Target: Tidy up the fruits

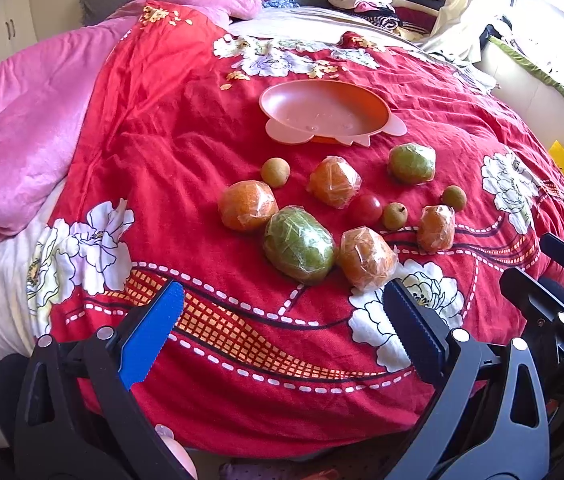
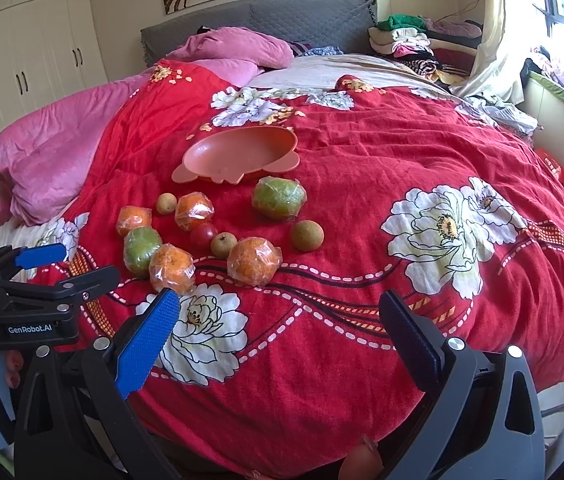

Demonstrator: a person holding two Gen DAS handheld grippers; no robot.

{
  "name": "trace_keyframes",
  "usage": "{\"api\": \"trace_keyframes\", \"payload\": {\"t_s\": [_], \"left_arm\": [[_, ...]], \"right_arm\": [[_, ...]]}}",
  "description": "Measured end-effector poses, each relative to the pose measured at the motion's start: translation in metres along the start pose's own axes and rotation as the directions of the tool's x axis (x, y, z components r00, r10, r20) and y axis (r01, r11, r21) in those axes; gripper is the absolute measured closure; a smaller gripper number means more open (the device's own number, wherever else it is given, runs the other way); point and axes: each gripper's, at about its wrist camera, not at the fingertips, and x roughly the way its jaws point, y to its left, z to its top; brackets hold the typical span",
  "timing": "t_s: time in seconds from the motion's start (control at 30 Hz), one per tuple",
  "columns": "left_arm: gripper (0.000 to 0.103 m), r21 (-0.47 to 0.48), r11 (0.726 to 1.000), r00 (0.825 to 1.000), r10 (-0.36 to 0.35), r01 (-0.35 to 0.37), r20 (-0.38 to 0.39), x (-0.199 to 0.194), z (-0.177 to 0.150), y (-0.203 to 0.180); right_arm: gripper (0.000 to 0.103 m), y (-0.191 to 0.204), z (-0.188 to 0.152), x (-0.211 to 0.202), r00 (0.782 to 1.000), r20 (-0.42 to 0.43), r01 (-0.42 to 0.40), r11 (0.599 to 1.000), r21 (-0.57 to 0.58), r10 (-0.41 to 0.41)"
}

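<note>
At the bottom of each view, the left gripper (image 1: 282,320) and right gripper (image 2: 282,332) hang wide apart over the red blanket (image 1: 202,152), holding nothing. Mid-frame lies a cluster of wrapped oranges (image 1: 367,258), two wrapped green fruits (image 1: 299,244), a small tomato (image 1: 367,208) and small brown fruits (image 1: 275,173). Just beyond them sits an empty orange bowl (image 1: 374,110).

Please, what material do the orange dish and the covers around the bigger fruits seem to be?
The orange dish looks like moulded plastic with a smooth semi-matt finish and soft highlights. The wraps on the bigger fruits look like thin clear plastic film: it is crinkled, folded and glints in the light.
</note>
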Motion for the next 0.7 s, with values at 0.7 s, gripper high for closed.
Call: {"api": "trace_keyframes", "payload": {"t_s": [0.7], "left_arm": [[0.009, -0.028, 0.999, 0.998, -0.040, 0.039, -0.057, 0.023, 0.006, 0.021]], "right_arm": [[0.004, 0.003, 0.002, 0.019, 0.999, -0.044, 0.002, 1.000, -0.011, -0.002]]}}
